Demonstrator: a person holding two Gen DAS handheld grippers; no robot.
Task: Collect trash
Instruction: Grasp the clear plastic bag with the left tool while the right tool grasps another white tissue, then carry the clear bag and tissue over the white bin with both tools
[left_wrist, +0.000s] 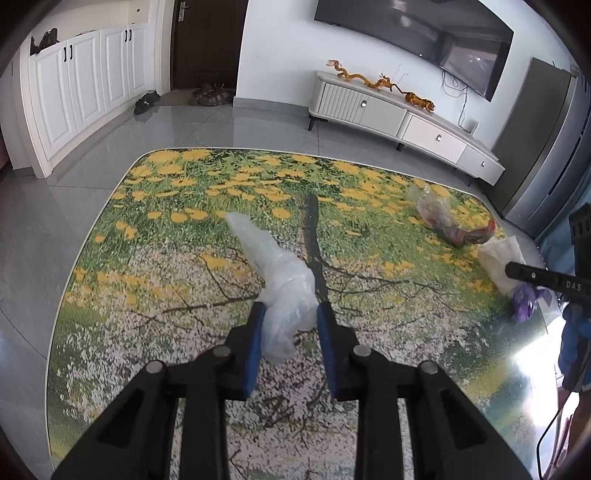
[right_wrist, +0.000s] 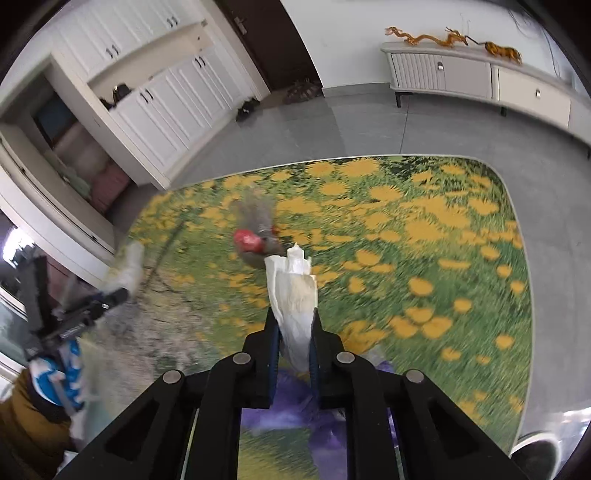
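In the left wrist view my left gripper (left_wrist: 290, 308) is shut on a crumpled clear plastic bag (left_wrist: 280, 280) and holds it over the flower-print table (left_wrist: 184, 229). In the right wrist view my right gripper (right_wrist: 293, 317) is shut on a white crumpled paper wrapper (right_wrist: 295, 295) above the table. That wrapper and a right finger also show at the right of the left wrist view (left_wrist: 498, 258). A clear wrapper with red scraps (left_wrist: 450, 221) lies at the far right of the table, also blurred in the right wrist view (right_wrist: 255, 236). A purple bag (left_wrist: 528, 299) lies beside it.
The purple bag (right_wrist: 288, 398) lies under my right gripper. A white TV cabinet (left_wrist: 399, 114) stands behind the table under a wall TV (left_wrist: 424, 33). White cupboards (left_wrist: 85, 85) line the left wall. A grey fridge (left_wrist: 543, 147) stands at right.
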